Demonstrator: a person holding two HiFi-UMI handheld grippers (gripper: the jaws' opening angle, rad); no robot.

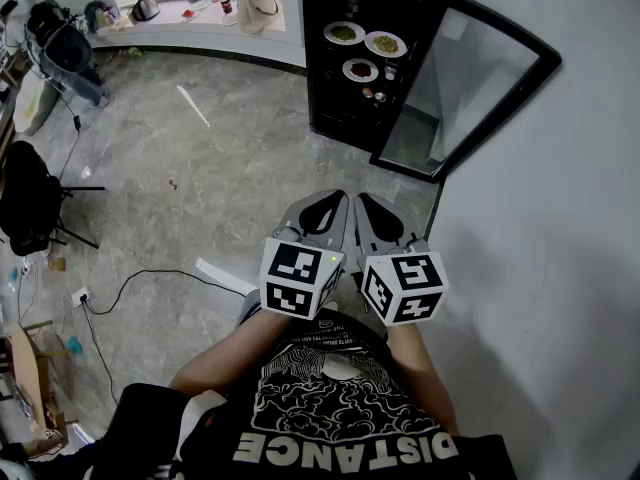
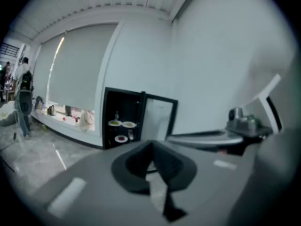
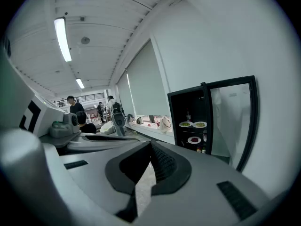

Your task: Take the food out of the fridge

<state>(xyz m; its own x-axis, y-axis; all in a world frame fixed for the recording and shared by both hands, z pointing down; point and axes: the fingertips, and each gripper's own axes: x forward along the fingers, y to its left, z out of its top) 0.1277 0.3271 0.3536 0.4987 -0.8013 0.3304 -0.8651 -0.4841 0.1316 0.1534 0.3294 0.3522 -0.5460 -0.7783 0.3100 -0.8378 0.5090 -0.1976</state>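
A black fridge point(image 1: 335, 98) stands ahead with its glass door point(image 1: 470, 83) swung open to the right. Inside, two plates of green food point(image 1: 343, 33) point(image 1: 385, 43) sit on an upper shelf and a plate of red food point(image 1: 360, 70) sits below, with small jars beside it. The same plates show far off in the left gripper view point(image 2: 121, 124) and the right gripper view point(image 3: 193, 124). My left gripper point(image 1: 335, 201) and right gripper point(image 1: 367, 204) are held side by side before my chest, well short of the fridge. Both are shut with nothing held point(image 2: 151, 144) point(image 3: 150, 144).
A white counter point(image 1: 200, 13) with a kettle and a bag runs along the back left. A cable point(image 1: 150, 278) and a white strip point(image 1: 225, 276) lie on the grey floor. A black stand point(image 1: 30, 203) is at the left. A white wall point(image 1: 570, 218) borders the right.
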